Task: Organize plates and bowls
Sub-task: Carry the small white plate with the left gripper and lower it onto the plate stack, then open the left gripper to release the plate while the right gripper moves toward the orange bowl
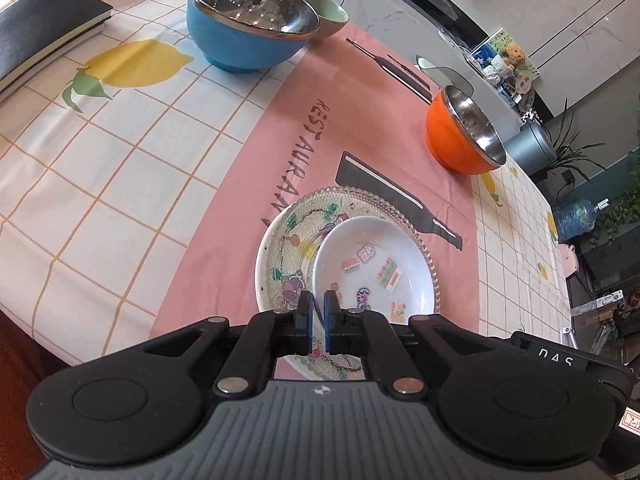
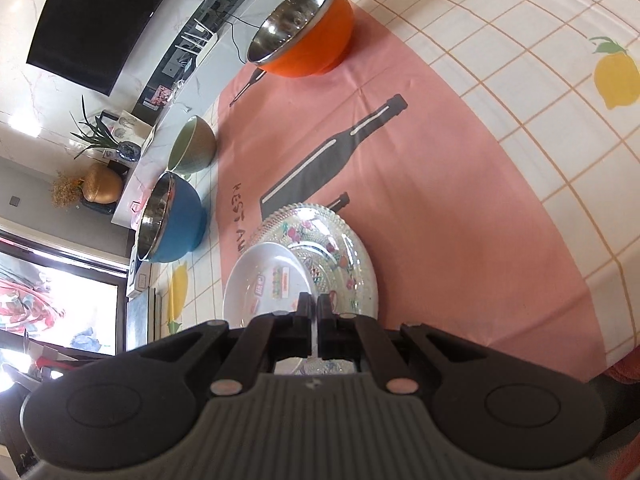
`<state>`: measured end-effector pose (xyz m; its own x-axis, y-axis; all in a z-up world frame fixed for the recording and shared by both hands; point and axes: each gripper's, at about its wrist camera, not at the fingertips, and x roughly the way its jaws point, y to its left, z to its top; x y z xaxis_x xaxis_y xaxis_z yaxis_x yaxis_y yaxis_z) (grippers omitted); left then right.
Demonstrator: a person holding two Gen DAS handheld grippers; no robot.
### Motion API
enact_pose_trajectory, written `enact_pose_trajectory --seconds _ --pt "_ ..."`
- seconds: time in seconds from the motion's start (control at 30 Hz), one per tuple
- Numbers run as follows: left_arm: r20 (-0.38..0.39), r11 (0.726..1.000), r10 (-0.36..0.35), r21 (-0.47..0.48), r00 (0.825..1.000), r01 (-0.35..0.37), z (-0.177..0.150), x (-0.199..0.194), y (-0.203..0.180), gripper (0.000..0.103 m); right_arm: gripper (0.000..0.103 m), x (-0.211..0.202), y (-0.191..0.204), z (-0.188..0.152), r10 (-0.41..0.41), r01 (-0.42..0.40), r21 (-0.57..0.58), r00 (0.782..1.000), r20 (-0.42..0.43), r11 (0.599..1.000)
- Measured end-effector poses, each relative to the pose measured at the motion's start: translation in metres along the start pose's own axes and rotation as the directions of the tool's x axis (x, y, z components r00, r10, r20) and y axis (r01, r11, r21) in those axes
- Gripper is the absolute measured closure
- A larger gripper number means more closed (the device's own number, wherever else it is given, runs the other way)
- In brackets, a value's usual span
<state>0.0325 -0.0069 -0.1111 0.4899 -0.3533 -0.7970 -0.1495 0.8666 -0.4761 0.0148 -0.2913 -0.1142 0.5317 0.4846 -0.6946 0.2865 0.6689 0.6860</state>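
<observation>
White sticker dish [image 1: 374, 264] rides off-centre on glass plate [image 1: 280, 256]; left gripper [image 1: 319, 320] pinches dish rim, right gripper [image 2: 316, 322] pinches plate rim. Uneven pull risks dish sliding off onto desk [image 1: 120, 168].

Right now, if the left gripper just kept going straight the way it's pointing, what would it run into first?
The left gripper is already shut on the rim of the small white dish. Pushed straight on, it would likely meet that dish's inside, with the patterned glass plate under it; depth is hard to judge.
</observation>
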Motion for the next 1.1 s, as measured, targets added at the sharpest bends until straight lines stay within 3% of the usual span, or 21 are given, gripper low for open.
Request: enact_pose_trajectory --seconds 0.8,0.97,1.1 --pt "-0.007 0.999 0.026 0.023 1.0 -0.026 0.0 0.008 -0.003 0.097 0.101 0.007 0.005 0.0 -0.038 0.039 -0.061 0.999 0.017 0.997" --pt "0.02 0.999 0.041 0.029 0.999 -0.042 0.001 0.003 -0.004 0.083 0.099 0.005 0.006 0.0 -0.046 0.048 -0.077 0.998 0.034 0.996" --pt "0.048 0.998 0.042 0.037 0.998 -0.044 0.004 -0.004 -0.006 0.08 0.096 0.001 0.011 0.001 -0.054 0.06 -0.107 0.997 0.057 0.992"
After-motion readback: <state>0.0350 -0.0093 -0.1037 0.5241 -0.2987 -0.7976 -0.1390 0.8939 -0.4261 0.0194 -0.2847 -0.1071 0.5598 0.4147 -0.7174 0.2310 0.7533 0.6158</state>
